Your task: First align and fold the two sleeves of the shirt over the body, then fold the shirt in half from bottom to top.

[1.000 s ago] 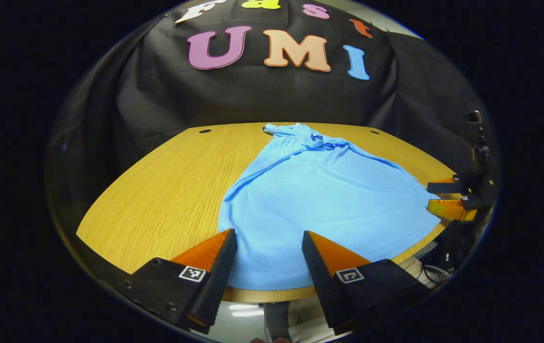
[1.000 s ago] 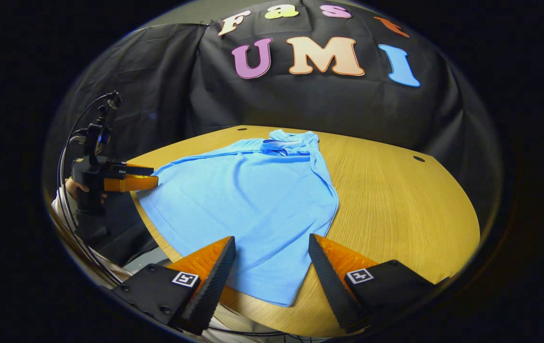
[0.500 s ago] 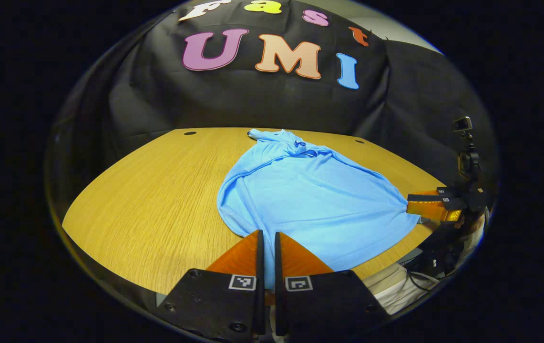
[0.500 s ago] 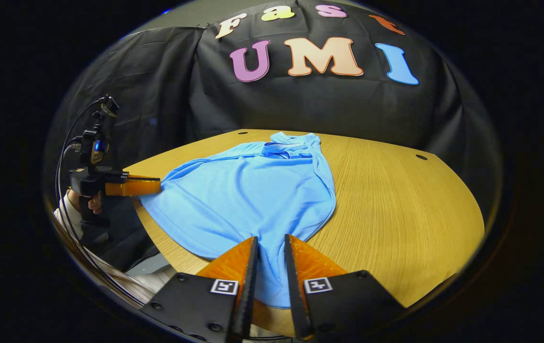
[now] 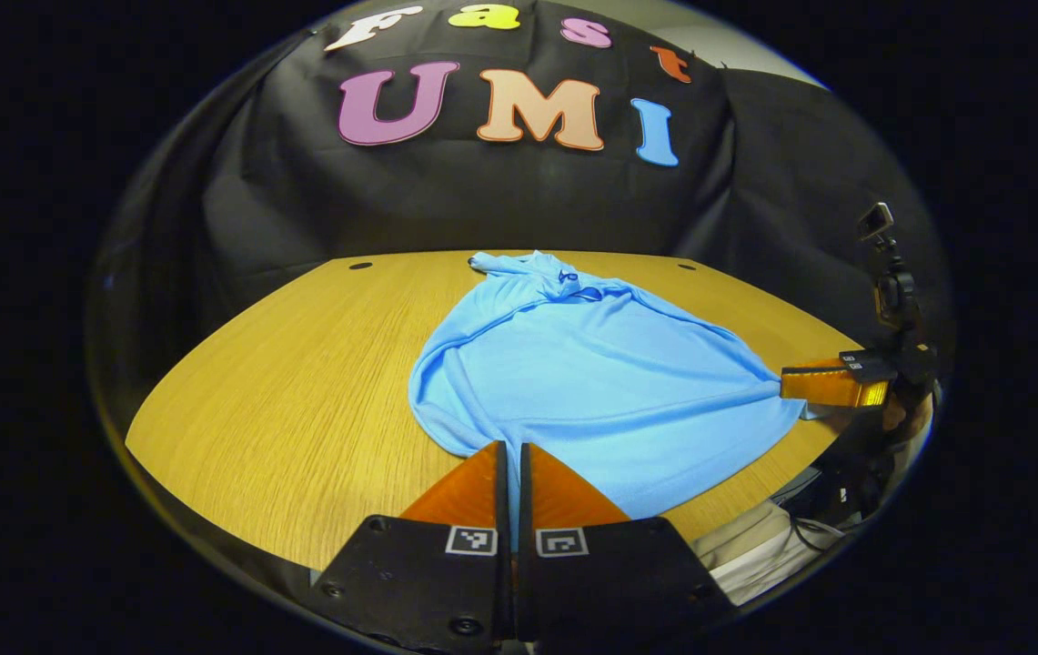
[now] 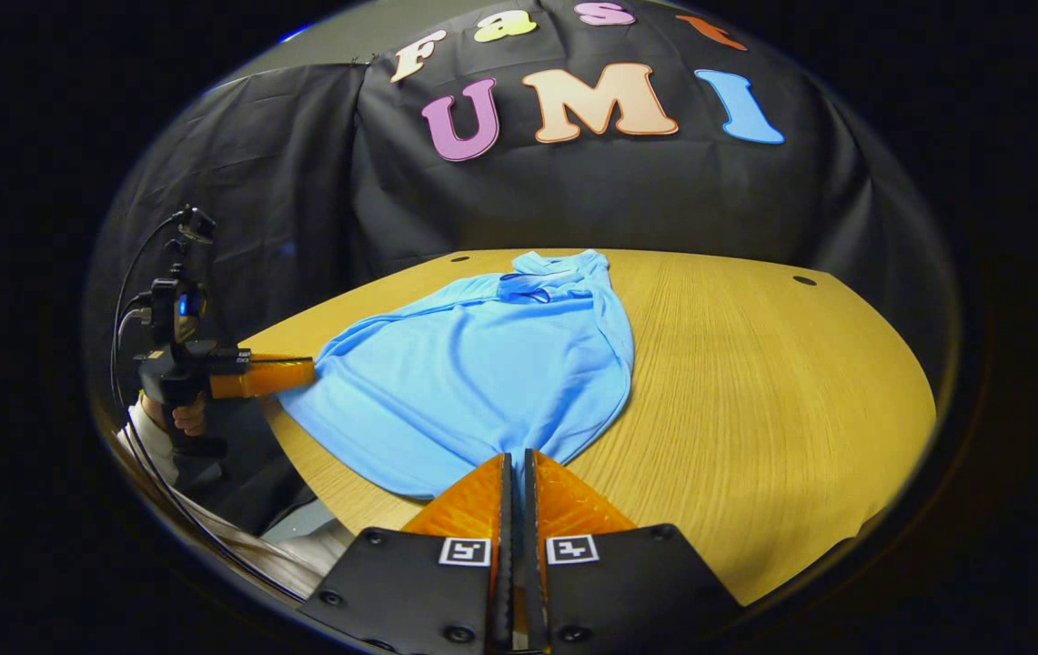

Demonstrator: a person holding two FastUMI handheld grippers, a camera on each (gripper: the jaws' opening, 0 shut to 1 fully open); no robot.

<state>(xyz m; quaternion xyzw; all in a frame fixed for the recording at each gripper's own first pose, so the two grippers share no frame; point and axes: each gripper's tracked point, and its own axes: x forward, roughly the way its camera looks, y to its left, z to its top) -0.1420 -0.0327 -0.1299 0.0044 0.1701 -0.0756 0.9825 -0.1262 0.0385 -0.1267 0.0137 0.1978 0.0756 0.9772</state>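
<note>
**Both grippers clamped on the shirt's bottom hem**

Since one second ago, both grippers have gone from wide open to fully closed, and the hem corners they hold have been drawn inward, so the lower edge now gathers toward each gripper instead of lying flat.

Writing: no brand or label can be read on the shirt. A small dark mark sits at the collar [image 5: 569, 277], too small to make out. Each gripper carries square black-and-white marker tags on its body.

Left gripper [image 5: 511, 455]: the fingers are pressed together with only a thin strip of blue fabric between them, at the shirt's near left hem corner. In the right gripper view it appears at the table's left edge, held by a hand [image 6: 186, 414], its tip pinching that same corner.

Right gripper [image 6: 514, 464]: the fingers are likewise closed on the hem, at the near right corner. In the left gripper view it appears at far right, with creases fanning out from its tip.

Light blue shirt [image 5: 600, 382]: lies on the wooden table [image 5: 300, 382], collar toward the far edge, hem toward the person.
</note>
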